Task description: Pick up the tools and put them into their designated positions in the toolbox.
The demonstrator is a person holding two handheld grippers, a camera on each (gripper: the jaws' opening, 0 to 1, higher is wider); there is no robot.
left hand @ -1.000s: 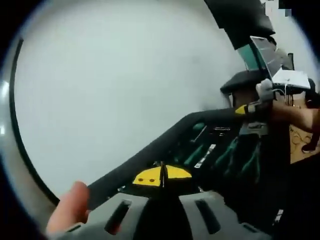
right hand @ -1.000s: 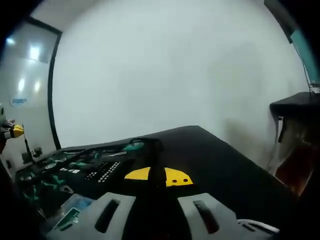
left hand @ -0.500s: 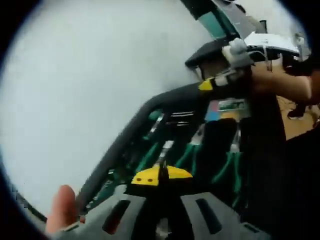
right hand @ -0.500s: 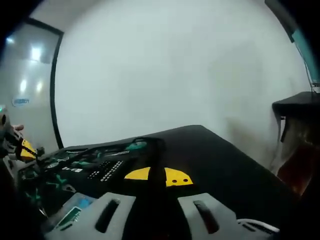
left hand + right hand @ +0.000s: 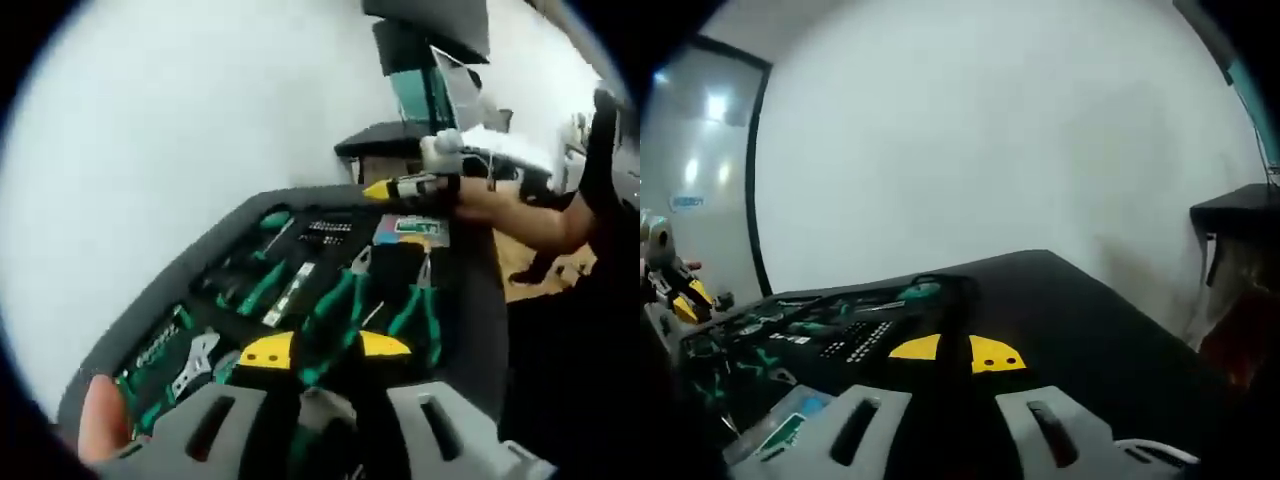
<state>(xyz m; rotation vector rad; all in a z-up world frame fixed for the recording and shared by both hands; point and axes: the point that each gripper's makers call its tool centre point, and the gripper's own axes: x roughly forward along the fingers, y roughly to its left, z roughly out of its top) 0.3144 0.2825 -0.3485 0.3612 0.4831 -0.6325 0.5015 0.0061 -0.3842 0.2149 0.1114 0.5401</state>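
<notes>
Toolbox tray (image 5: 470, 330) is a dark foam insert on the black table (image 5: 1080, 340), cut into shaped slots, and most slots look filled. In the left gripper view the green-handled pliers (image 5: 415, 310) and a second green-handled pair (image 5: 340, 300) lie just ahead of the left gripper (image 5: 312, 352), long axes running near-to-far, roughly in line with the jaws. An adjustable wrench (image 5: 190, 362), bare metal, sits to the near left; a green-handled screwdriver (image 5: 268, 228) and a bit strip (image 5: 328, 228) lie at the far end. The left gripper is over the tray's near edge, yellow-tipped jaws parted with nothing between them. Left is clearly the nearer one to the pliers row. The right gripper (image 5: 953, 352) sits low over bare table to the right of the tray, with the tray (image 5: 790, 340) off to its left; its yellow tips look close together and empty, but whether they fully meet I can't tell. No loose tool is visible on the table from here, so the next target is unclear. Handles look like rubbery grip material and should clamp fine; the foam slots are snug, so alignment along the slot axis matters.
</notes>
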